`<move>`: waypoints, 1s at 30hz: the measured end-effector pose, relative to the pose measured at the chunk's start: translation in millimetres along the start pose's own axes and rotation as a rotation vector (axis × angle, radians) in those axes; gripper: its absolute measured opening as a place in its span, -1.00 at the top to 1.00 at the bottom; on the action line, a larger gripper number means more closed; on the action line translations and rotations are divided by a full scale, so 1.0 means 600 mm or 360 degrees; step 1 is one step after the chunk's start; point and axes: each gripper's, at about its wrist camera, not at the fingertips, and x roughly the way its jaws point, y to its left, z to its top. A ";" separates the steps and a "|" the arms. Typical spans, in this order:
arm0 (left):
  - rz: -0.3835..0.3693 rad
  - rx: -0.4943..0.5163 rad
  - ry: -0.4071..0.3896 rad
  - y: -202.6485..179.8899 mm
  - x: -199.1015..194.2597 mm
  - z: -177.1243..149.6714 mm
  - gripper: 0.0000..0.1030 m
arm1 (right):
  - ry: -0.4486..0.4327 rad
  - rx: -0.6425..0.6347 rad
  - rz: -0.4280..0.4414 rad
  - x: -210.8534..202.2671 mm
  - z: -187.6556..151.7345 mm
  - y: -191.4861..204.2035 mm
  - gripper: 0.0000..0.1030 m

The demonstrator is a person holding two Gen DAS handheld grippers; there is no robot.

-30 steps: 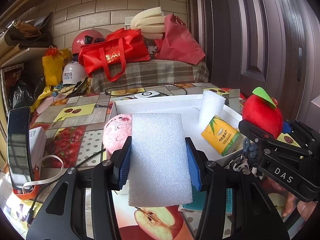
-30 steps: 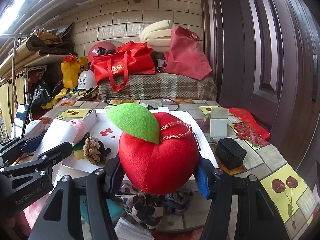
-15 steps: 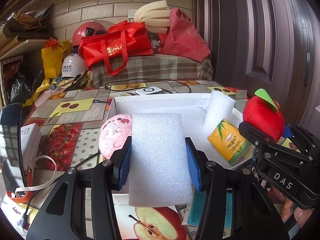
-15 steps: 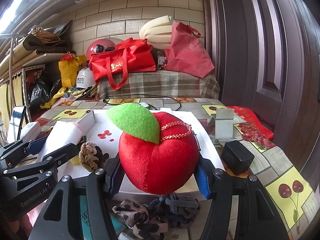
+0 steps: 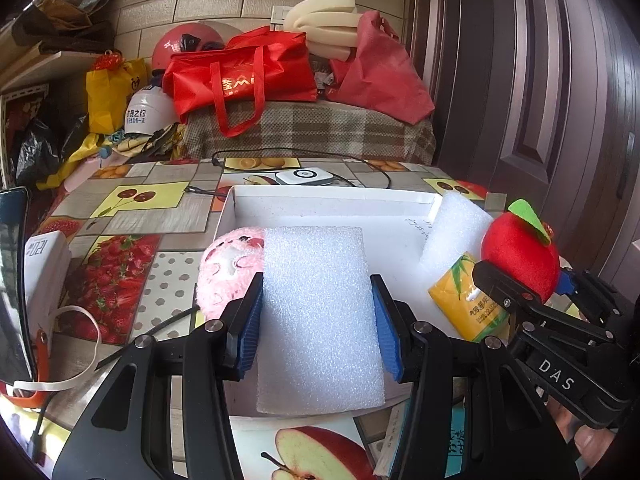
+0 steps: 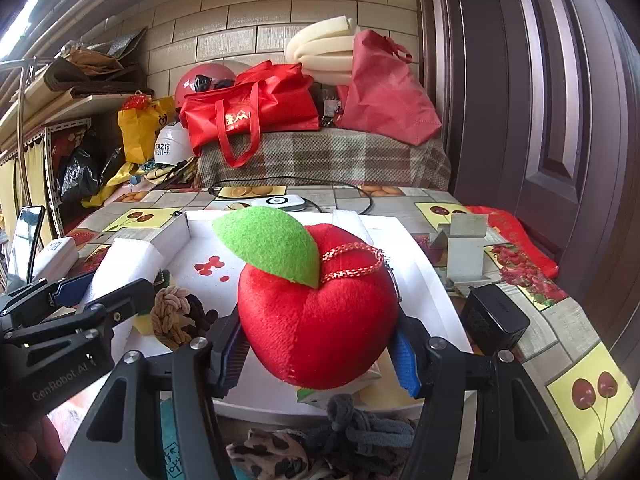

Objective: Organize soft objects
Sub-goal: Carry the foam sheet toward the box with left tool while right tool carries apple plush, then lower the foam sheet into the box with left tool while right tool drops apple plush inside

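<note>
My left gripper is shut on a white foam block, held over the near edge of a white tray. My right gripper is shut on a red plush apple with a green leaf, above the tray's near right part. In the left wrist view the apple and right gripper show at the right. In the tray lie a pink plush ball, a white foam roll, a yellow tissue pack and a braided rope knot.
Dark and leopard-print fabric pieces lie before the tray. A black box and a grey bracket stand right of it. A phone and white box are at the left; a white device with cable lies behind.
Both grippers have advanced toward the tray with their loads; the tray and its contents look nearer and lower in both views. The grips are unchanged.
</note>
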 end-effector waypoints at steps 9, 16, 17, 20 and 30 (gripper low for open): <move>0.0063 0.0009 -0.0014 0.013 0.027 0.019 0.05 | 0.0116 0.0163 -0.0085 0.029 0.004 -0.037 -0.20; 0.0113 -0.0136 -0.0003 0.047 0.044 0.028 0.05 | 0.0145 0.0365 -0.0240 0.041 0.002 -0.087 -0.20; 0.0120 -0.0169 0.0000 0.054 0.045 0.027 0.05 | 0.0153 0.0362 -0.0239 0.042 0.002 -0.087 -0.20; 0.0110 -0.0243 0.0016 0.069 0.047 0.026 0.05 | 0.0173 0.0264 -0.0208 0.047 0.005 -0.066 -0.20; 0.0109 -0.0228 0.0017 0.068 0.048 0.026 0.05 | 0.0234 0.0009 0.0127 0.064 0.009 0.011 -0.19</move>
